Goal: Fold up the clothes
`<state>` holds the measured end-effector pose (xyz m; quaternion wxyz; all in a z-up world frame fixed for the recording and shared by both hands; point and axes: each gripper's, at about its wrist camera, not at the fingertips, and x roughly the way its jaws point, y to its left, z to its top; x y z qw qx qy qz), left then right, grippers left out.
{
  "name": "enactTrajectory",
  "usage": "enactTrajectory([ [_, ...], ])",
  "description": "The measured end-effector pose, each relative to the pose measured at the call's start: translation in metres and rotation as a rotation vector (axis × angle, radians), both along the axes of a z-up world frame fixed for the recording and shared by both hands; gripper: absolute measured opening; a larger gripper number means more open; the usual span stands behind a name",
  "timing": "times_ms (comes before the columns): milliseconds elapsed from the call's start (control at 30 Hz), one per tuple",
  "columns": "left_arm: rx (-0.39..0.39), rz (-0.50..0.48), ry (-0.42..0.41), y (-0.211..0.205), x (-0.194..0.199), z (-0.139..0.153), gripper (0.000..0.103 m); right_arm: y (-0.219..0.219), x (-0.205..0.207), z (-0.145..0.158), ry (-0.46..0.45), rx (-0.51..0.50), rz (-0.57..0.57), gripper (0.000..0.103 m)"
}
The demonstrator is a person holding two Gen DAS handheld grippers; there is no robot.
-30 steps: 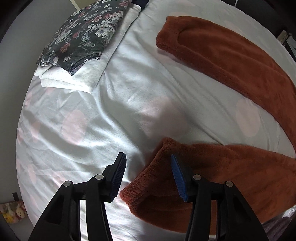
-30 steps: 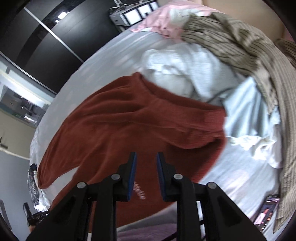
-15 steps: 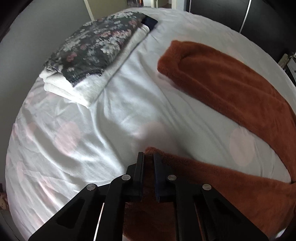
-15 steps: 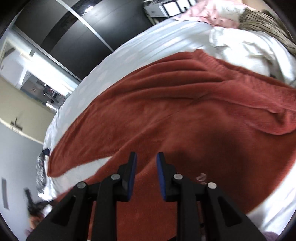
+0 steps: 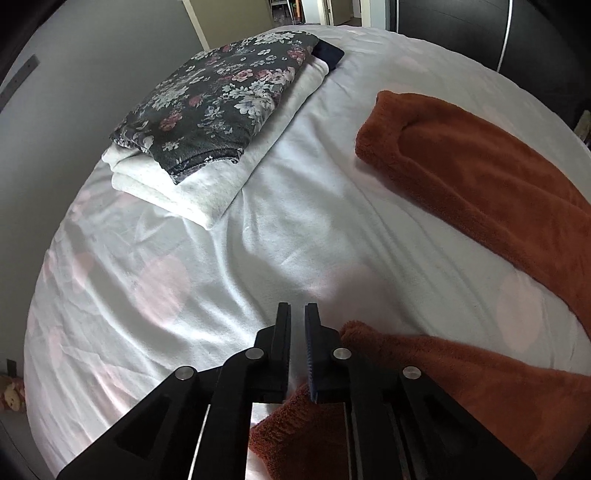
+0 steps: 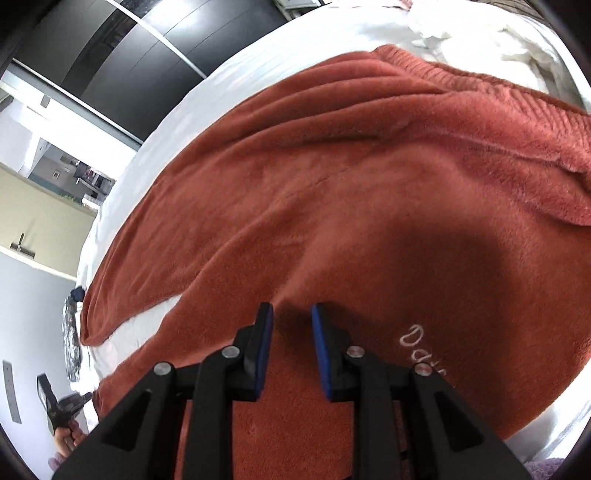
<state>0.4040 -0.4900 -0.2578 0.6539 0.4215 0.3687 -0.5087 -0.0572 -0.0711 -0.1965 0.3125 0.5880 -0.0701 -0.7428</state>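
Across the bed [image 5: 280, 229], whose white sheet carries pale pink dots, a rust fleece top [image 6: 369, 192] lies spread flat and covers most of what the right wrist view takes in. Its ribbed hem points toward a heap of crumpled white clothes [image 6: 465, 29] at the bed's far edge. In the left wrist view one sleeve [image 5: 480, 177] stretches along the right side of the bed, and the other sleeve [image 5: 450, 380] runs in from the right along the near edge, its cuff ending under the left tongs [image 5: 297, 317].

Near the far left corner of the bed sits a folded pile: a dark floral garment [image 5: 221, 99] on top of a folded white one [image 5: 221, 184], with a dark navy piece [image 5: 330, 51] poking out at the far end.

The left tongs stand a narrow slit apart, having just been opening. Bare sheet shows between their tips, and fleece shows only at the lower end of the slit.

The right tongs [image 6: 291, 314] point down at the body of the top with their blue pads clearly apart and nothing pinched. I cannot tell whether the tips touch the fleece.

White stitched lettering [image 6: 417, 339] sits just right of them.
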Motion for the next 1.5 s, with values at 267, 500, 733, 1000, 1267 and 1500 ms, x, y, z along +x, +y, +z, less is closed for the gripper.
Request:
enactTrajectory([
  [267,0.001,-0.057,-0.059,-0.018,-0.014,-0.012,0.021,0.013,-0.071,0.040,0.091,0.004,-0.029,0.025],
  [500,0.048,-0.094,-0.129,-0.031,-0.026,-0.033,0.021,0.017,-0.170,0.053,0.139,0.080,-0.057,0.035],
  [733,0.074,-0.106,-0.175,-0.035,-0.032,-0.044,0.021,-0.002,-0.241,0.026,0.073,0.133,-0.011,0.038],
  [1000,0.080,-0.132,-0.251,-0.036,-0.040,-0.050,0.021,-0.021,-0.254,-0.006,0.038,0.223,0.061,0.016],
  [1267,0.079,-0.137,-0.252,-0.036,-0.038,-0.050,0.021,-0.005,-0.260,0.021,0.210,0.345,-0.053,0.006],
  [1500,0.078,-0.132,-0.243,-0.036,-0.034,-0.049,0.021,-0.006,-0.262,0.012,0.164,0.327,-0.023,0.012],
])
